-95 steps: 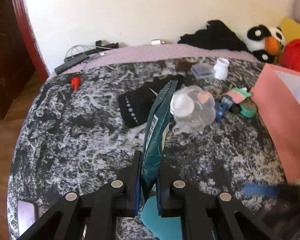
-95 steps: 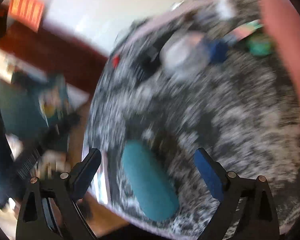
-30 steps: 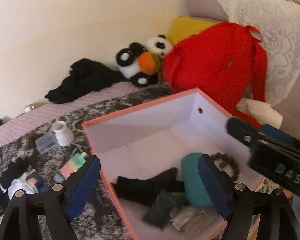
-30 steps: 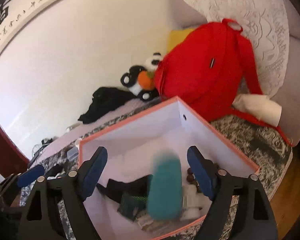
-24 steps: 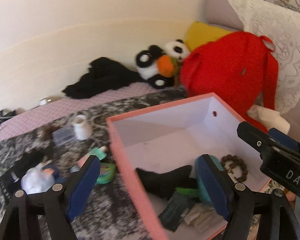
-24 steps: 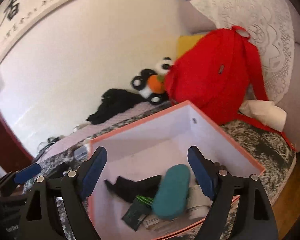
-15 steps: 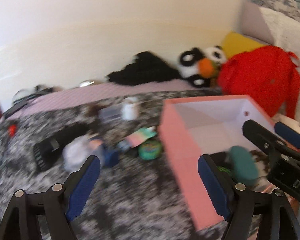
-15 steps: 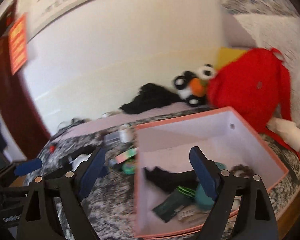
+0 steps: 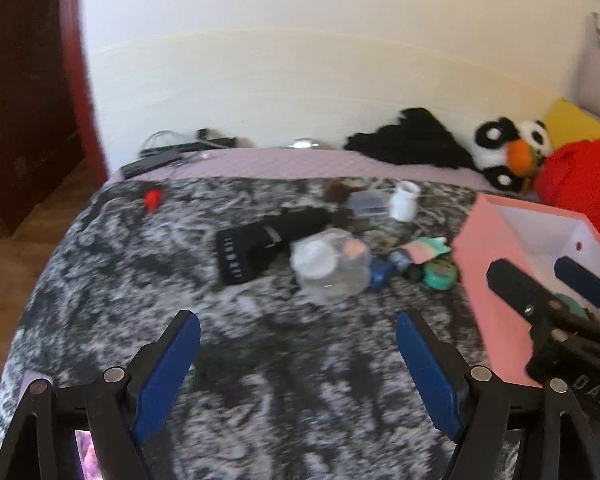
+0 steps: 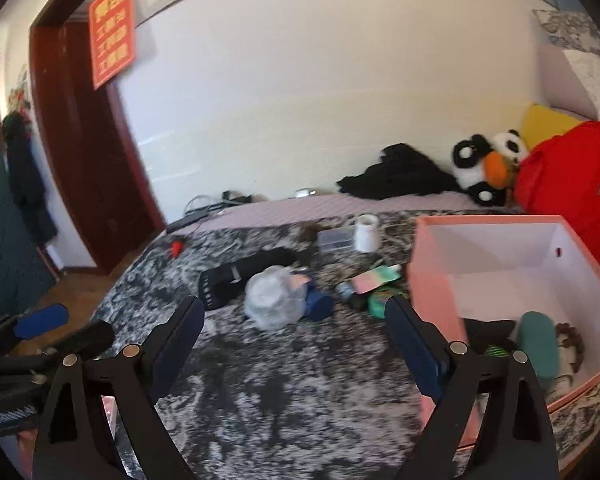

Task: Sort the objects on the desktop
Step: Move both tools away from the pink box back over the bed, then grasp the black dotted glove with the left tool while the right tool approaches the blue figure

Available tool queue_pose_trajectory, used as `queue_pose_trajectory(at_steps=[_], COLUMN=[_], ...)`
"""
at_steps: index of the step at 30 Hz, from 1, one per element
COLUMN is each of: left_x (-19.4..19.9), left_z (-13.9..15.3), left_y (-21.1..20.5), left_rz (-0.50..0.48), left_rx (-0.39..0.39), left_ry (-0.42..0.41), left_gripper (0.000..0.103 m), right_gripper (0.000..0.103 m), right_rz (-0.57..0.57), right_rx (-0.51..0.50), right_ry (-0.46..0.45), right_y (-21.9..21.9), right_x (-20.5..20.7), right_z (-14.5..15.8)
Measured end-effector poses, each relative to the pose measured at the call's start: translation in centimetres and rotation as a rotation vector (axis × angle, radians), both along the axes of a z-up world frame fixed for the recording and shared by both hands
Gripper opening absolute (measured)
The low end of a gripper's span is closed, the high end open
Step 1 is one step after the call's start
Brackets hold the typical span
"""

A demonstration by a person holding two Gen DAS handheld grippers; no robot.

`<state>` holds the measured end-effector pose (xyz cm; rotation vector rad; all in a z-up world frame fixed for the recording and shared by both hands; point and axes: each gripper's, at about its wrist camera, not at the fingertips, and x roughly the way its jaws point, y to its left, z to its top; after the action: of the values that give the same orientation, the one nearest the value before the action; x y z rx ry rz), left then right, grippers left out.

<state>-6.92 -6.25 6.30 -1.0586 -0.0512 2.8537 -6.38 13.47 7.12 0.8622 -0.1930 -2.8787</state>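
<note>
Two hand-held grippers are empty: the left hand-held gripper (image 9: 298, 354) gapes wide, the right hand-held gripper (image 10: 294, 338) is opening. One pink box (image 10: 432, 280) on the bed (image 9: 140, 280) holds one teal case (image 10: 538, 346); one clear bag (image 9: 332, 266) and one white jar (image 9: 405, 201) lie outside.

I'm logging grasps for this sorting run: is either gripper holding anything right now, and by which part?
Nothing is held. The left gripper has wide, empty jaws; the right gripper has jaws opening with nothing between them.

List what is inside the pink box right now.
Inside the pink box: a teal case, a black cloth item and dark beads. The box's near wall and the right gripper hide the rest.
</note>
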Motion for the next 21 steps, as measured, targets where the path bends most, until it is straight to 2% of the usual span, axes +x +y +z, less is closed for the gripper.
queue_pose_trajectory(at_steps=[10,16,21], left_x=[-0.7,-2.1,-4.0], left_z=[-1.7,-3.8,-5.6], left_y=[-5.0,-6.0,-6.4], left_rz=[0.078,0.095,0.100], left_rx=[0.018,0.002,-0.014], left_ry=[-0.015,-0.014,-0.046], left_gripper=[0.087,0.094,0.095], right_gripper=[0.098,0.099,0.099], right_rz=[0.057,0.058,0.052], right_rx=[0.008,0.011,0.027], right_ry=[-0.063,-0.081,-0.113], right_y=[-4.7,-5.8,-6.4], right_x=[-2.9,-4.7,-6.5], right_z=[-3.2,-5.0,-6.8])
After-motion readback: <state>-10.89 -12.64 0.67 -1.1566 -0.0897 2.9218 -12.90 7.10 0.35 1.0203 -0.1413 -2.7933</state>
